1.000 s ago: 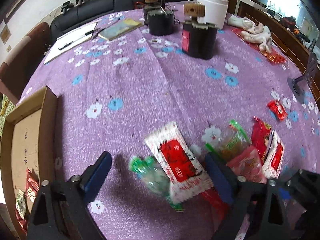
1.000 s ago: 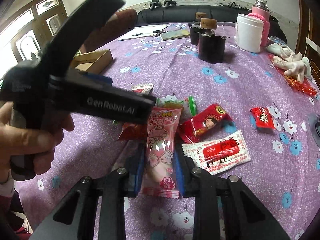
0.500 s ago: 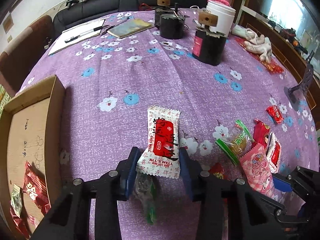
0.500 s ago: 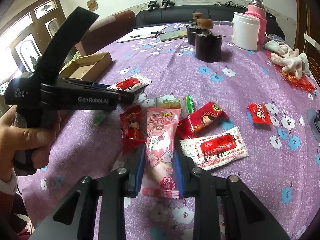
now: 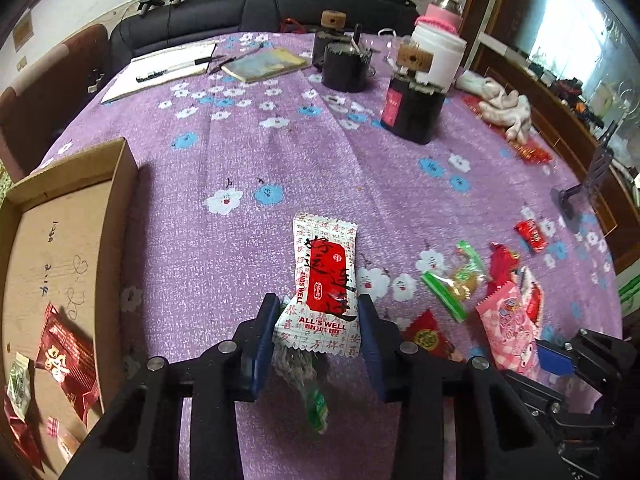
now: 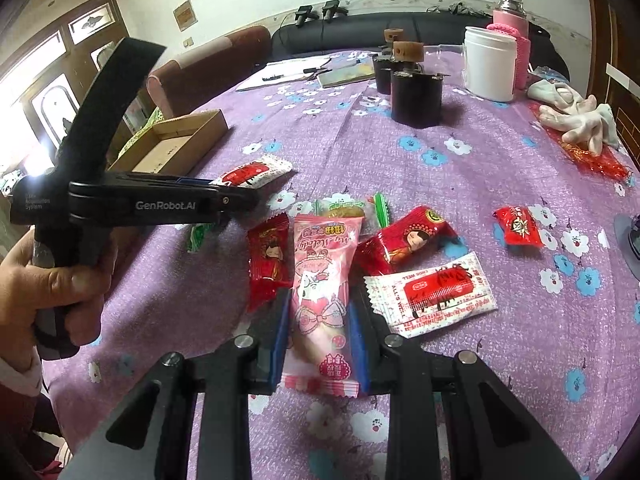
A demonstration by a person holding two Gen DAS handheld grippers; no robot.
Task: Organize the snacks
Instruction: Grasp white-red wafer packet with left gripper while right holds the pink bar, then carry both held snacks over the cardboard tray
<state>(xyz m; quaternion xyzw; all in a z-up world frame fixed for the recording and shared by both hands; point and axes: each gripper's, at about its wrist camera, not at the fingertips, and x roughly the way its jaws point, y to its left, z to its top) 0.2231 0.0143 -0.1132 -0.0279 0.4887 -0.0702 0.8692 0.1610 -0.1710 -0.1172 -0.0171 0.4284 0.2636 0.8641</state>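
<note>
My left gripper [image 5: 318,308] is shut on a white and red "ALL'S WELL" snack packet [image 5: 324,276] and holds it just above the purple cloth. A green packet [image 5: 312,392] hangs under it, seemingly caught between the same jaws. In the right wrist view the left gripper [image 6: 256,196] is held by a hand at the left of the snack pile. My right gripper [image 6: 318,304] is shut on a long pink packet [image 6: 322,280] that lies on the cloth. Red packets [image 6: 268,256] and a second white packet [image 6: 436,292] lie beside it.
An open cardboard box [image 5: 120,200] holding several snacks sits at the table's left edge. Two dark jars [image 5: 412,112], a white tub [image 5: 436,60], notebooks [image 5: 264,64], gloves [image 5: 504,108] and a phone stand [image 5: 592,184] stand farther back. One small red candy [image 6: 520,232] lies apart.
The left gripper's jaws came together on the white and red packet, lifted it and carried it left, away from the snack pile. The right gripper kept its grip on the pink packet.
</note>
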